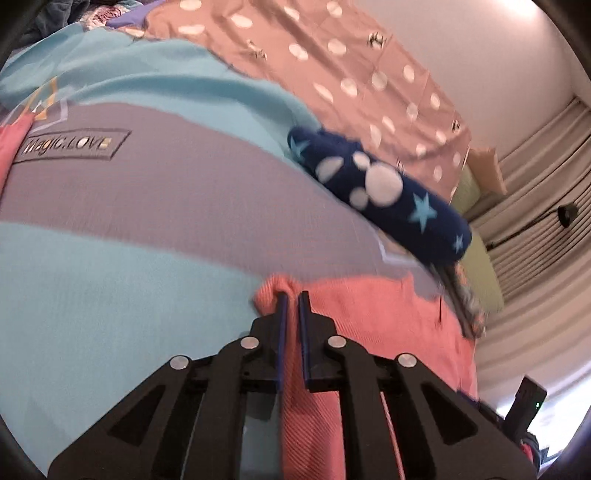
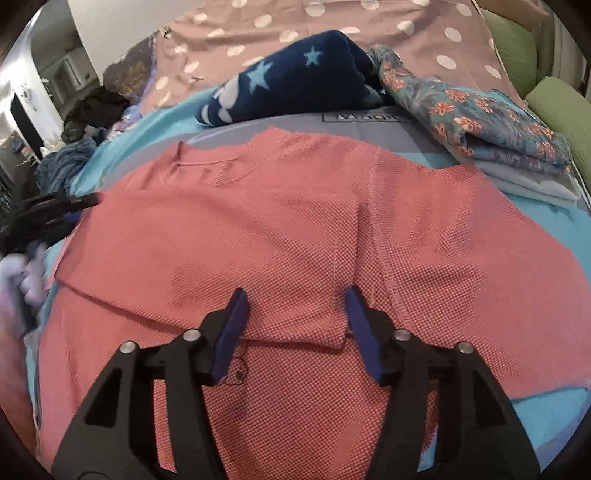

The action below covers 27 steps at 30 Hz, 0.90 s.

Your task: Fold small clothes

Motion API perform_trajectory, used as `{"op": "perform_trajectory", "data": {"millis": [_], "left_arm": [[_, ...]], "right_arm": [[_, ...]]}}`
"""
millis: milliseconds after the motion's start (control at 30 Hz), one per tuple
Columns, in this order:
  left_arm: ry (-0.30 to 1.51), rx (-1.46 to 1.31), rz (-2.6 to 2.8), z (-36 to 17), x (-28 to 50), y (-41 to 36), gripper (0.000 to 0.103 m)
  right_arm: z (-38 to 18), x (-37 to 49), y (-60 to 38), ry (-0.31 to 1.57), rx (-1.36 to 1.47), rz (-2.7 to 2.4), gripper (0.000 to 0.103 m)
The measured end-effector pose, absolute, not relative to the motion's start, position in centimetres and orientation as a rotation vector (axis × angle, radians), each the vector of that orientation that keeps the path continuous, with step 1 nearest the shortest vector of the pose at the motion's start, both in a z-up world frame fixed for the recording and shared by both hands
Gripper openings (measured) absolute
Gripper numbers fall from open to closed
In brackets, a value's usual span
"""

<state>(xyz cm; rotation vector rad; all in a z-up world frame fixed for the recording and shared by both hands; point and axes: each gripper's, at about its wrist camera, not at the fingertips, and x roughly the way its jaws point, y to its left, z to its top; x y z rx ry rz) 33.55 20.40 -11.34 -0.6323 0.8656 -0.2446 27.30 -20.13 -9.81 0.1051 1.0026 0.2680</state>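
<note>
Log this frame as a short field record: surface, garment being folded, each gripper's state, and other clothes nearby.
surface: bed cover in blue and grey bands
garment: pink knit shirt, spread flat
left gripper: shut on an edge of the pink knit shirt, cloth bunched at its tips
right gripper: open, over the shirt's lower middle
nearby: navy star-print fleece beyond the shirt; floral garment folded on a stack at far right
backdrop: polka-dot sheet

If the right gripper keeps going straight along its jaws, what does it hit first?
Most likely the pink knitted shirt spread flat under the open right gripper. Beyond it lie the grey panel of the bedcover and the navy star-patterned fleece bundle, though depth is hard to judge.
</note>
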Motion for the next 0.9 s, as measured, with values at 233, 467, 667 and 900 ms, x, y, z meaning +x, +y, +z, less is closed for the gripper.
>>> {"op": "perform_trajectory", "data": {"millis": [233, 467, 667, 900], "left_arm": [[0.824, -0.491, -0.132, -9.6, 29.4, 21.4, 0.005], [0.932, -0.267, -0.201, -8.6, 23.0, 17.7, 0.021], [0.908, -0.161, -0.057, -7.6, 18.9, 16.8, 0.023], [0.766, -0.159, -0.080, -1.5, 15.0, 14.2, 0.030]], "right_arm": [[-8.4, 24.5, -24.1, 0.971, 0.227, 0.249, 0.057], [-7.7, 17.0, -35.5, 0.861, 0.496, 0.028, 0.060], [-11.9, 11.3, -51.6, 0.830, 0.993, -0.333, 0.061], [-15.6, 10.3, -59.1, 0.715, 1.214, -0.444, 0.062]]}}
